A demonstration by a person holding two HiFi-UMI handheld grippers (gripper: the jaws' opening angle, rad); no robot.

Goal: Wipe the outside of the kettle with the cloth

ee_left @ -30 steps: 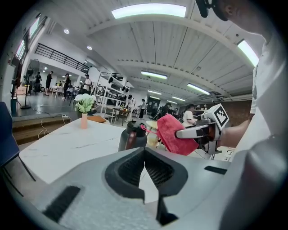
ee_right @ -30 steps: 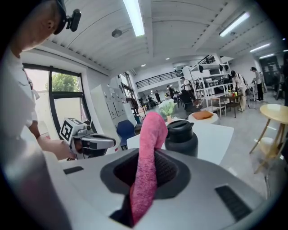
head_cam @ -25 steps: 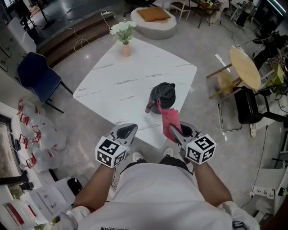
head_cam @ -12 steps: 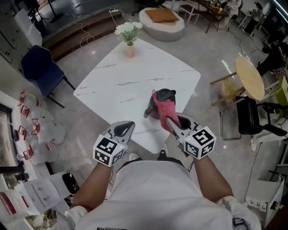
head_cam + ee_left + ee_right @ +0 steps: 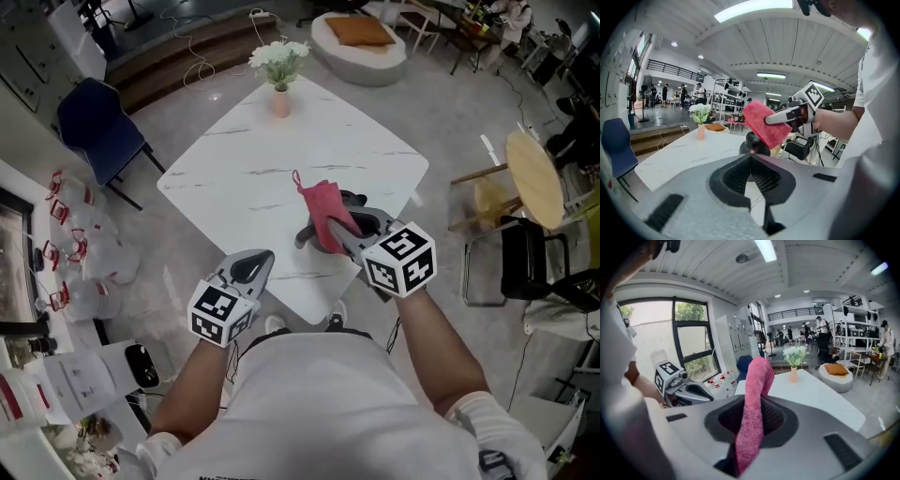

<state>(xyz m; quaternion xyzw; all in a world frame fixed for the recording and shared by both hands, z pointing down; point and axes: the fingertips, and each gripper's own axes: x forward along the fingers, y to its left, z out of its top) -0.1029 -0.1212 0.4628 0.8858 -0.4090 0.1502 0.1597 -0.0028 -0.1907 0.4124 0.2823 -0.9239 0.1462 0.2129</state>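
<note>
two grippers, one kettle, one cloth: the dark kettle [image 5: 353, 199] stands on the single white marble table [image 5: 253, 159], toward the side nearest the person, and the pink cloth [image 5: 320, 201] is pinched between the jaws of the right gripper [image 5: 335, 232], its free end sticking up over the kettle's near side; whether cloth and kettle touch cannot be told. the left gripper [image 5: 255, 266] hangs over the table's near edge, left of the kettle, jaws pressed together with nothing between them. one pink vase [image 5: 281, 101] at the far corner holds a bunch of white flowers [image 5: 278, 58]; the kettle's inside is not visible. the left gripper view shows the kettle just past its own closed tips, with the cloth above it, while the right gripper view shows no kettle at all, only the cloth running up between its jaws and the left gripper off to the side. only the head view shows one round wooden table [image 5: 532, 176] to the right
</note>
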